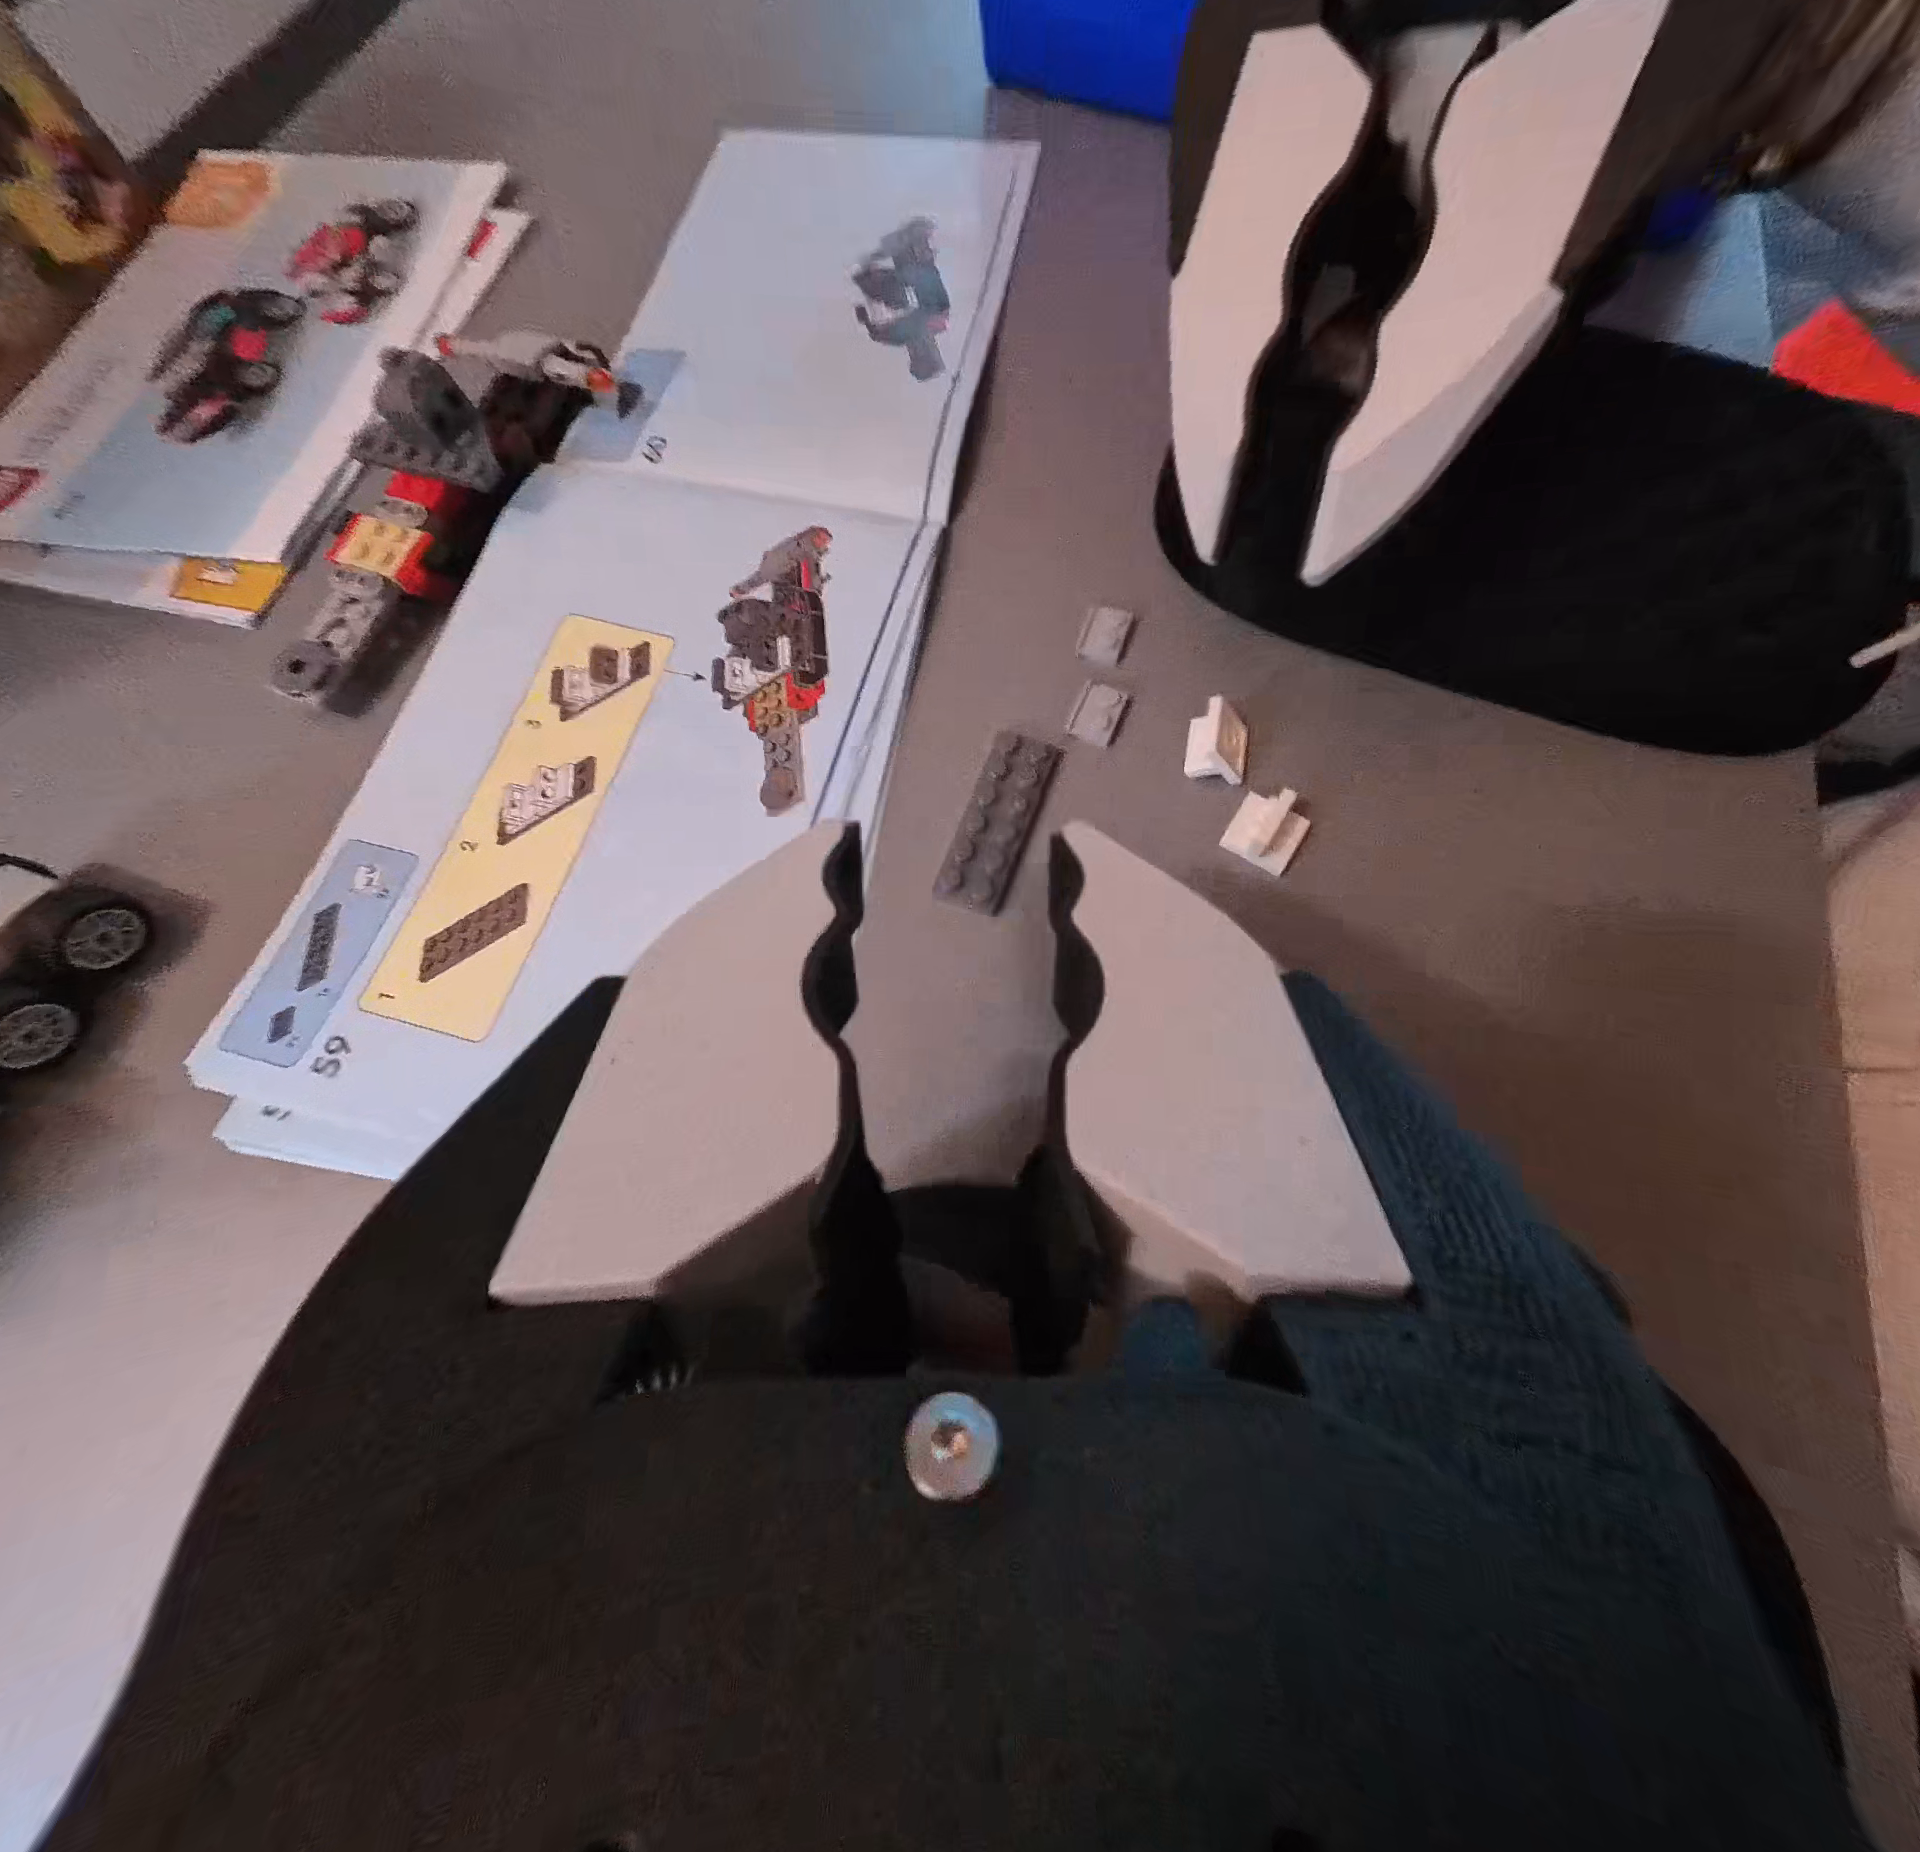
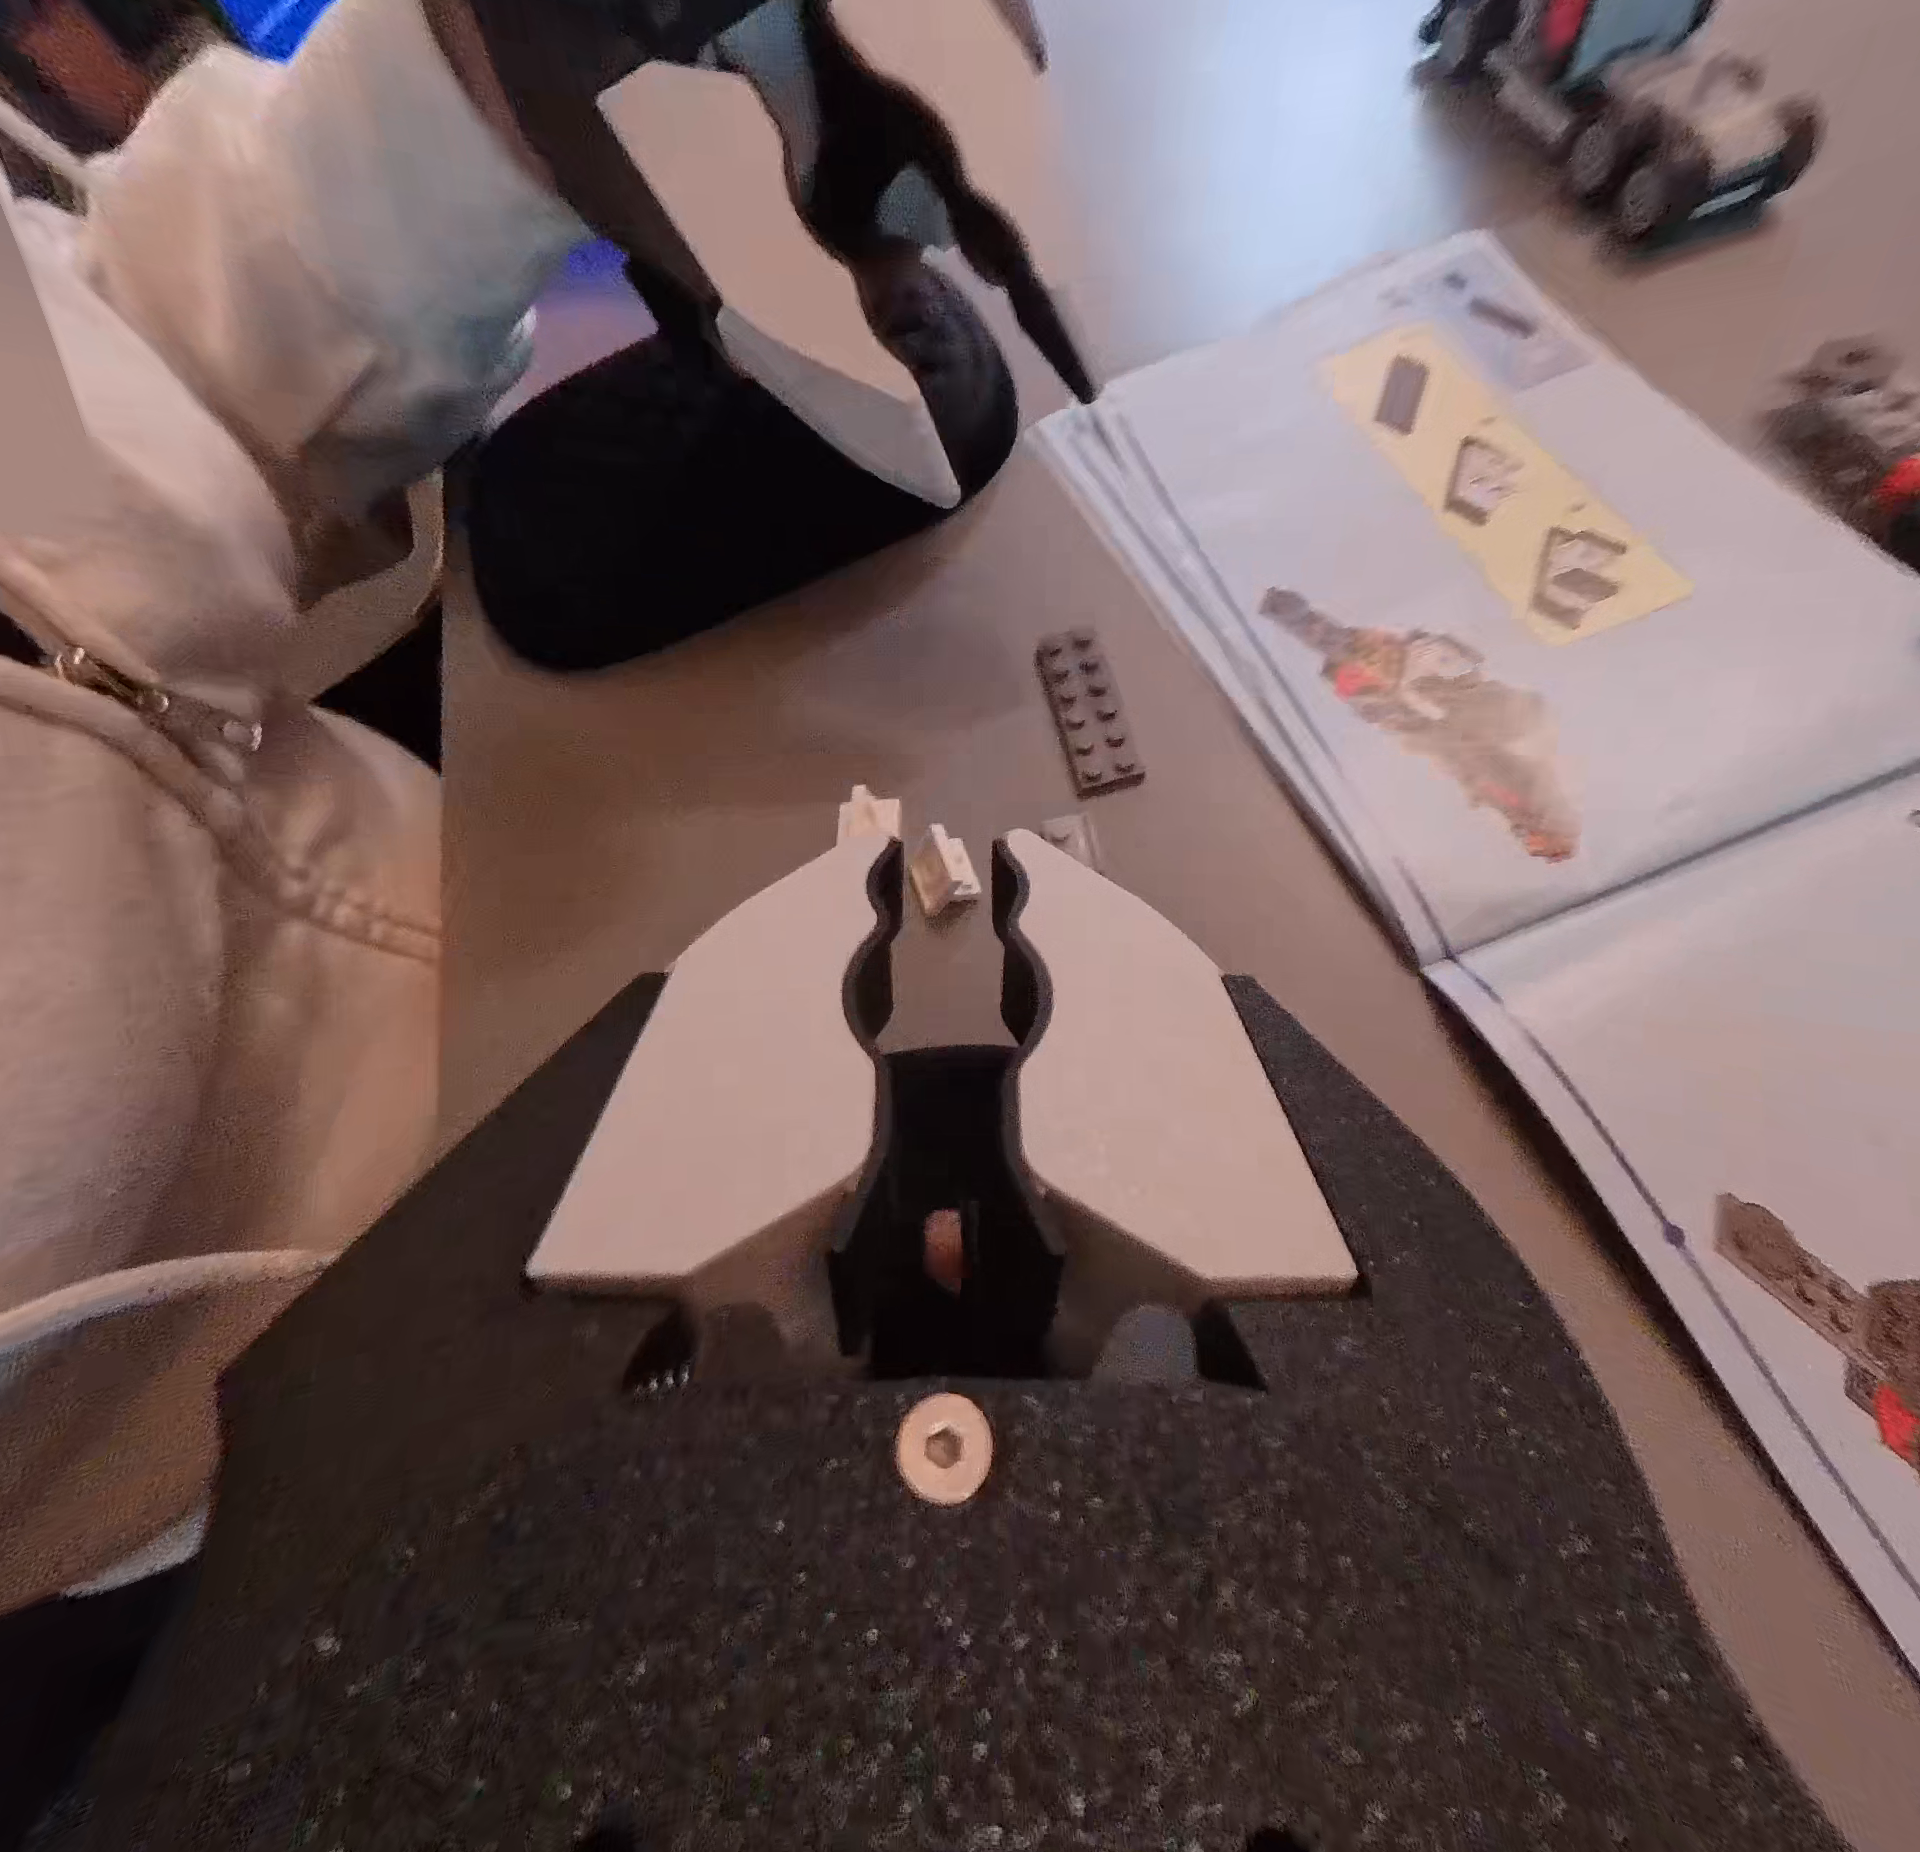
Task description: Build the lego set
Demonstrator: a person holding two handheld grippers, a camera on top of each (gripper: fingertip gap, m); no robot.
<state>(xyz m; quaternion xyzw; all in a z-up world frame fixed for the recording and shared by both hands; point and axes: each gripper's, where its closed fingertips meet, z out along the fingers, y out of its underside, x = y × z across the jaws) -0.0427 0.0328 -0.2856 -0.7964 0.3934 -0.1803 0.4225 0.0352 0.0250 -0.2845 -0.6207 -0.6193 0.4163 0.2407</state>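
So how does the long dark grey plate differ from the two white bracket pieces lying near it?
The dark grey plate is long, flat and studded; the white brackets are short, chunky and angular. The plate lies near the left gripper; one bracket sits between the right gripper's open tips. All rest loose on the table.

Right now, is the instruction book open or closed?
Open. The instruction booklet lies spread flat on the table, two facing pages showing build pictures, beside the dark grey plate.
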